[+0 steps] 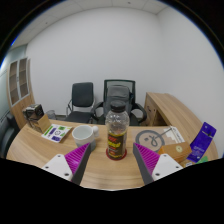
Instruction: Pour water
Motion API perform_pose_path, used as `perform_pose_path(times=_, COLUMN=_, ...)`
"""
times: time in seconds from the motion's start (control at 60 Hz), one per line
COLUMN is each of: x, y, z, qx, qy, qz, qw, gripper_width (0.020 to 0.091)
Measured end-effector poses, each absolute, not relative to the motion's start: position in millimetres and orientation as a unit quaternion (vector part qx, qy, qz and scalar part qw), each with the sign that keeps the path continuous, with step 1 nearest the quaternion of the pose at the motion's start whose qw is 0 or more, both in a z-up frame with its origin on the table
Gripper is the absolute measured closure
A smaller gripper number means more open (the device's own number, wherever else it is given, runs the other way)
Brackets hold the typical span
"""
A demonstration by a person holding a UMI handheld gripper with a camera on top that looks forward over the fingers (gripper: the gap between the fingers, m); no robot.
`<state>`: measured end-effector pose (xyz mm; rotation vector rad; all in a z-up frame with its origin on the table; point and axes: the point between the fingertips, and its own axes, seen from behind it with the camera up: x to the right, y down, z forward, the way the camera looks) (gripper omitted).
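Note:
A clear plastic bottle (116, 130) with a dark cap and a red and yellow label stands upright on the wooden desk (100, 172). It stands just ahead of my gripper (109, 164), on the line between the two fingers. Both fingers (71, 160) with their magenta pads are spread wide, and nothing is held between them. A pale cup (83, 132) sits on the desk just left of the bottle, a little farther away.
On the left lie a green and white box (57, 132) and a dark object (35, 113). To the right are papers (166, 137), a purple packet (203, 141) and a wooden cabinet (170, 108). Two office chairs (100, 100) stand behind the desk against the wall.

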<state>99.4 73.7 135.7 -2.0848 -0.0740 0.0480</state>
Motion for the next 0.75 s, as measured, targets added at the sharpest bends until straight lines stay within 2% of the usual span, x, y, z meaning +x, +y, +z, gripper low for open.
perform_pose_path(times=0.183, x=75, y=-48, z=189, qx=-0.870, qy=-0.016, qz=-0.008, qw=0.494, gripper_width=0.0248)
perform_pose_path(times=0.4, x=33, y=-183, z=232, qx=-0.872, qy=-0.005, qz=-0.025, qw=0.488, gripper_width=0.0246)
perform_pose_path(times=0.533, x=16, y=-236, z=248, qx=-0.872, qy=0.003, qz=-0.035, qw=0.489, gripper_width=0.0247)
perform_pose_path(times=0.75, x=9, y=-272, z=252, qx=-0.874, qy=0.016, qz=-0.045, qw=0.484, gripper_width=0.0246)
